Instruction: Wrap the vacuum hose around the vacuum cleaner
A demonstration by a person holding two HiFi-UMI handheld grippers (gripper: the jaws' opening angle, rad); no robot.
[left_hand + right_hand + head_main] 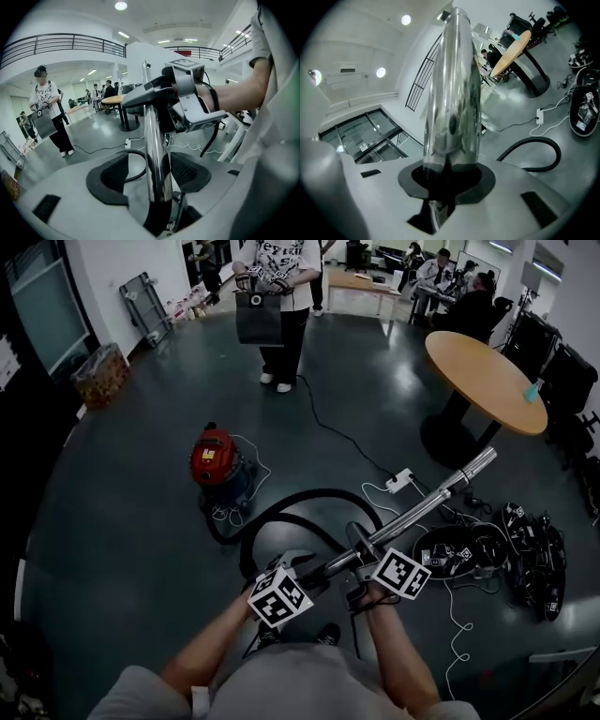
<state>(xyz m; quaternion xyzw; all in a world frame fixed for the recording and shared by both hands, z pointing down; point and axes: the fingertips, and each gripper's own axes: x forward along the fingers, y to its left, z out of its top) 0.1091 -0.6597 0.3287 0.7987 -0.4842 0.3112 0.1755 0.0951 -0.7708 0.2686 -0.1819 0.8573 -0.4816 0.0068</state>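
Nearly level right gripper (445,185) on wand (452,93)

Head cam: high up, looks steeply down & fwd over the person's forearms to dark floor (112,549); vacuum cleaner (214,457) mid-dist ahead. Left gripper (150,178) cam: sits just behind its jaws, v. close on metal tube (152,136), faces abt level across room to round table (115,99). Right gripper (447,173) cam: equally close, rolled sideways, ceiling (361,56) at left. All 3 share tube, table, black hose (544,138).
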